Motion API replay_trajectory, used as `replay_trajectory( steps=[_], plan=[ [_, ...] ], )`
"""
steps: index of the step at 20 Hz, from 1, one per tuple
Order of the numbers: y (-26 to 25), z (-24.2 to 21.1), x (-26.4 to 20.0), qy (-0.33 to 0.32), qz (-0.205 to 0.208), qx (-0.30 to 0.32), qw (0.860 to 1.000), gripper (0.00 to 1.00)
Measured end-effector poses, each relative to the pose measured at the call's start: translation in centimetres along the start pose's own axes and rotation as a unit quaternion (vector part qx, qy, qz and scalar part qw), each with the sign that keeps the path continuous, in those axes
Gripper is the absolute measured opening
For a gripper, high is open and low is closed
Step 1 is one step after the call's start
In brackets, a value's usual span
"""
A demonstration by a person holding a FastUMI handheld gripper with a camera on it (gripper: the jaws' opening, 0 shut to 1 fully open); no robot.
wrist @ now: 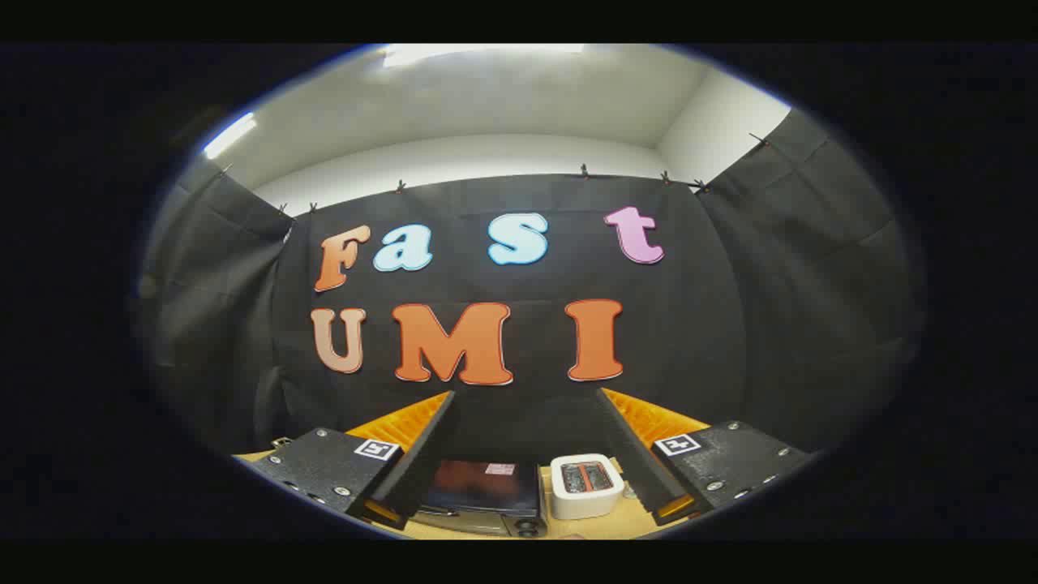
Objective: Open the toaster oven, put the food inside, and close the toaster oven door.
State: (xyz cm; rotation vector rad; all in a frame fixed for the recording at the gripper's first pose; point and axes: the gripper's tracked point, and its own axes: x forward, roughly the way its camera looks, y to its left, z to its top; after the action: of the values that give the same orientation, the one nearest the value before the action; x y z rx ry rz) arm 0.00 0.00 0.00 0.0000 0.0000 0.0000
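Gripper (pixel 527 442) fingers spread wide, holding nothing, raised well above the table (pixel 486 531). Toaster oven (pixel 485 496) sits below between the 2 fingers, seemingly still closed; white pop-up toaster (pixel 586 485) just beside it. Can't make out the food. Risk: descending blind, a finger clips the white toaster or misses the door handle.

Toaster oven (pixel 485 495) between spread jaws; pop-up toaster (pixel 586 485) just right, on table (pixel 584 529).
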Motion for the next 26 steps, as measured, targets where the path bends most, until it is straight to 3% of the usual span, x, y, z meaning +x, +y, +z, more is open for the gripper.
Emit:
replay_trajectory(
  steps=[14, 26],
  plan=[
    [1.6, 1.3, 1.1, -0.009, 0.014, -0.015, 1.0, 0.98],
    [5.9, -5.7, 2.2, 0.069, 0.037, 0.02, 0.997, 0.99]
  ],
)
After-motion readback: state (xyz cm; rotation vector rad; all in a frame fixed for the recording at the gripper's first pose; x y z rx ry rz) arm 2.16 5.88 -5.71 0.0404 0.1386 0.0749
